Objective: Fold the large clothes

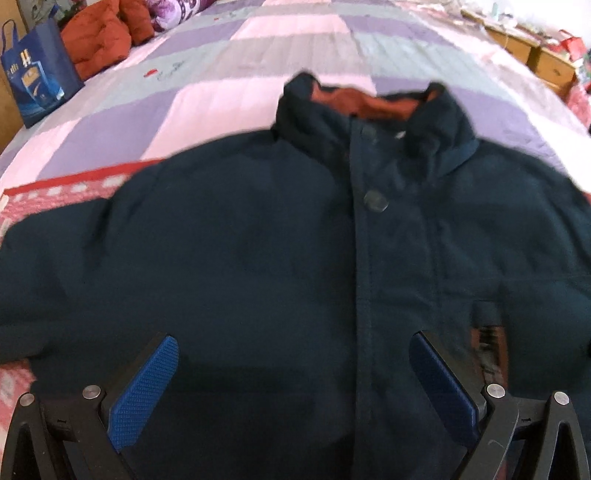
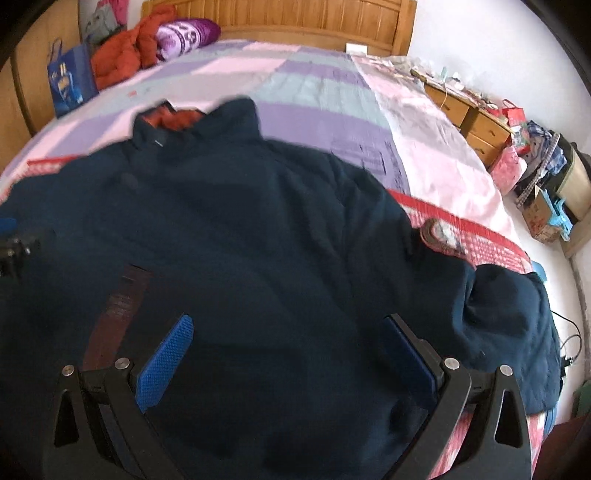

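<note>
A dark navy jacket (image 1: 258, 229) is spread front-up on a bed (image 1: 288, 48), its collar (image 1: 369, 107) toward the far end, and it fills most of both views. An orange-red lining (image 1: 369, 103) is seen inside the raised collar. Two round snaps (image 1: 375, 201) are seen on the closed front placket. One sleeve (image 2: 509, 317) is seen in the right wrist view lying out toward the bed's right edge, its end bunched.

The bed is covered by a quilt of lilac, pink and grey blocks with a red patterned band (image 2: 461, 236) beneath the jacket.

The left gripper (image 1: 293, 369) is held above the jacket's lower front, its blue-padded fingers (image 1: 147, 391) wide apart with nothing between them. The right gripper (image 2: 284, 347) is held over the jacket's lower body, its fingers (image 2: 166, 365) likewise spread wide and empty. Whether either gripper touches the fabric cannot be told; both views are blurred.

At the far left of the bed a blue bag (image 1: 35, 77) is seen, with an orange garment (image 1: 99, 40) just beside it and a purple-and-white pillow (image 2: 186, 35) next to that. A wooden headboard (image 2: 295, 18) is seen in the right wrist view, and wooden drawers (image 2: 476, 118) along the right wall with clutter on top.
</note>
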### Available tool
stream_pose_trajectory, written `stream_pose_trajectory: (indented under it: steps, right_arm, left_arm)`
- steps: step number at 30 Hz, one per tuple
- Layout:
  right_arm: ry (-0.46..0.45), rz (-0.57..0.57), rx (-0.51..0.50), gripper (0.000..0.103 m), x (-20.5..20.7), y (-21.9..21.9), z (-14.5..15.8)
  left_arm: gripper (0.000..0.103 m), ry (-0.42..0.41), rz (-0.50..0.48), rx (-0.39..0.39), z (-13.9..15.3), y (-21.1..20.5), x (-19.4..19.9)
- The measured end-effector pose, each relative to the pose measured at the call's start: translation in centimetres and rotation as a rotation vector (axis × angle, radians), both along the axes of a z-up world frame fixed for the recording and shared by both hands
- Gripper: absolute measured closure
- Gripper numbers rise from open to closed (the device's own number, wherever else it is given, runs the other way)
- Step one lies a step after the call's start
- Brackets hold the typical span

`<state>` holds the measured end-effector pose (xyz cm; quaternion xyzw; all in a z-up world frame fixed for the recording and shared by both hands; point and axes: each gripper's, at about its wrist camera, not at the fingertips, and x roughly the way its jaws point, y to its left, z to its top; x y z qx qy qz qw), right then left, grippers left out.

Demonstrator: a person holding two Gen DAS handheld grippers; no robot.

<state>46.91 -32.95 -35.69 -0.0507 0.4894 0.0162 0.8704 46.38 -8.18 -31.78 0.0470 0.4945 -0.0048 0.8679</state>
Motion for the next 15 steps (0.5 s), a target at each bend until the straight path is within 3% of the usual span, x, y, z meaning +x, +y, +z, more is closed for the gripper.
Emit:
stream_pose_trajectory:
  steps: [4,8,13,15]
  right_arm:
    - [-0.025,0.026,0.052,0.0,0.0,-5.3,-1.9]
    - [-0.051,-0.007,0.012,0.0,-1.8,-11.0,-1.8]
    - [-0.091,-0.095,-0.024,0.0,-4.0,-17.0,0.6]
    - [-0.147,-0.119,-0.089,0.0,-4.5,-18.8,1.9]
  left_arm:
    - [0.0,0.034,0.02,-0.006,-2.8,0.0,0.3]
    - [0.0,-0.001,0.03,-0.035,-3.0,0.3,-0.5]
    - [0.0,-0.012,0.04,-0.015,-2.2,-0.6,-0.4]
    - [0.0,-0.045,0.031,-0.033,-1.0,-1.5,-0.5]
